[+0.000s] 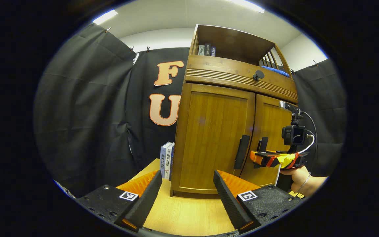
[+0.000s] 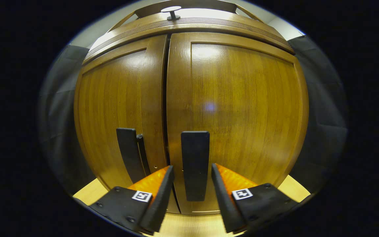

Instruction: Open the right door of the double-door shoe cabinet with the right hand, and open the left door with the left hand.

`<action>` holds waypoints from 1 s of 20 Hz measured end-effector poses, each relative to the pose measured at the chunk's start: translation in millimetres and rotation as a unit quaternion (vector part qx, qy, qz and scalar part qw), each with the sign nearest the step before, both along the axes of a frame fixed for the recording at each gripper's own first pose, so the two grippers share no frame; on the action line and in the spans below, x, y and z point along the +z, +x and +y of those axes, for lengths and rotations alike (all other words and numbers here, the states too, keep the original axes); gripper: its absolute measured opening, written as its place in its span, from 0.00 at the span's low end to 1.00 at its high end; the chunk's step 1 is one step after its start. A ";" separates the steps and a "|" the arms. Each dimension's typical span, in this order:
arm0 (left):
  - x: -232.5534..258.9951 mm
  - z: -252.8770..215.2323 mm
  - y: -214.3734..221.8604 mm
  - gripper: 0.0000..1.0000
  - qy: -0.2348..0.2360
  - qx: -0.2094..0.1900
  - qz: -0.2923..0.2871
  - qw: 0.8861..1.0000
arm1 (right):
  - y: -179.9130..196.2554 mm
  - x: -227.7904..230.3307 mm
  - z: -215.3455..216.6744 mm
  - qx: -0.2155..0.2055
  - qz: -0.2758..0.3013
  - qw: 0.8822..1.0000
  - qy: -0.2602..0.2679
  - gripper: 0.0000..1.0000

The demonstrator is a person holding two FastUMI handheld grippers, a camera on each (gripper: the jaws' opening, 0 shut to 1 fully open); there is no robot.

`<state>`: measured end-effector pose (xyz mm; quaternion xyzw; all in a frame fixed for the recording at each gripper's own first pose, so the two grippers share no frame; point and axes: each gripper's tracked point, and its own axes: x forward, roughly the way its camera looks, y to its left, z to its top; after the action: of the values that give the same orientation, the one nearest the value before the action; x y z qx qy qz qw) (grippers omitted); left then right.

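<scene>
- Right claw (image 2: 192,179) has its two fingers apart, one on each side of the right door's handle (image 2: 195,164); I cannot tell if they touch it.
- Left claw (image 1: 187,184) also has its two fingers spread, with nothing between them, low over the light wooden table (image 1: 189,214).
- Shoe cabinet (image 1: 229,125) stands on this table, a little beyond the left claw and to its right side; it has two doors, and both look closed.
- Left door (image 1: 214,135) carries one dark upright handle (image 1: 242,151) near the middle seam; this handle is apart from the left claw, farther and to the right.
- Right door (image 2: 239,115) stands close before the right claw.
- In the left gripper view the right claw is seen farther off, level, at the right handle, and a hand (image 1: 299,177) with a bracelet holds it from below.
- One round knob (image 1: 258,75) sits on the drawer front above the doors.
- Two books (image 1: 167,159) stand left of the cabinet; about three more books (image 1: 207,50) stand on the open top shelf, with one blue cloth (image 1: 275,70).
</scene>
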<state>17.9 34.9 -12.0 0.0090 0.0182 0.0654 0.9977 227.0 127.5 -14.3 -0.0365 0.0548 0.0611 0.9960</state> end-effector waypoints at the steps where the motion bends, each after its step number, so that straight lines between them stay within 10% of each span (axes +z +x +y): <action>1: 1.7 -0.7 -0.3 0.95 0.000 0.000 0.000 1.000 | -1.7 1.3 1.0 0.004 -0.001 1.000 0.002 0.64; 3: 1.2 0.3 -1.7 0.95 0.002 0.001 0.000 1.000 | 4.4 -0.8 -1.4 -0.006 0.000 1.000 -0.004 0.43; 8: 2.4 0.7 -4.9 0.92 -0.001 0.006 -0.001 1.000 | 3.6 -0.6 -0.8 -0.007 -0.002 1.000 -0.003 0.43; 14: 6.4 -2.7 -12.4 0.95 -0.006 0.009 -0.005 1.000 | 0.0 -2.1 -2.9 0.004 0.004 1.000 -0.003 0.22; 20: 11.7 -7.3 -24.6 0.95 0.003 0.008 -0.009 1.000 | -27.8 -4.0 -11.8 -0.008 0.000 1.000 0.003 0.29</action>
<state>-6.7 27.6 -0.4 0.0109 0.0091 0.0734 0.9972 199.2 115.7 -18.3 -0.0329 0.0549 0.0532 0.9965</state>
